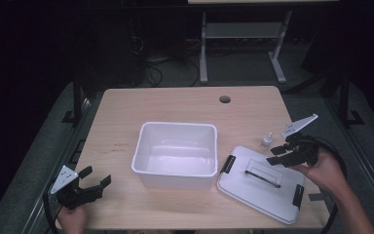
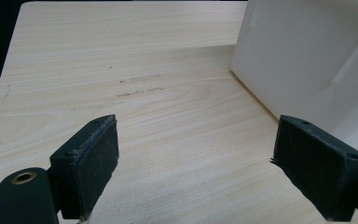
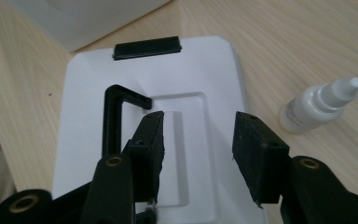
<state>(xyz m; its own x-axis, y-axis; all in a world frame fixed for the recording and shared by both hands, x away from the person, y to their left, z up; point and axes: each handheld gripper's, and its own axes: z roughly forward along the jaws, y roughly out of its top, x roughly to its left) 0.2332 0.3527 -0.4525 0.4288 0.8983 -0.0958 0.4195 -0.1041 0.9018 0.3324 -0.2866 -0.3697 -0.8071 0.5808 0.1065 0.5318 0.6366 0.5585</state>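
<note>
A white plastic bin (image 1: 175, 126) stands empty in the middle of the wooden table (image 1: 121, 107). Its white lid (image 1: 253, 187) lies flat to the right, with a black handle (image 3: 114, 116) and black latches (image 3: 147, 47). A small white dropper bottle (image 1: 268, 140) stands just beyond the lid. My right gripper (image 1: 278, 155) hovers over the lid's far right part; its jaws are open over the lid's recessed centre (image 3: 198, 135) with nothing between them, and the bottle (image 3: 317, 105) is off to their right. My left gripper (image 1: 96, 175) rests open near the front left edge, facing the bin wall (image 2: 303, 56).
A round cable hole (image 1: 225, 99) sits near the table's far edge. Bare wood (image 2: 144, 93) stretches between the left gripper and the bin. A desk frame and cables stand on the dark floor beyond the table.
</note>
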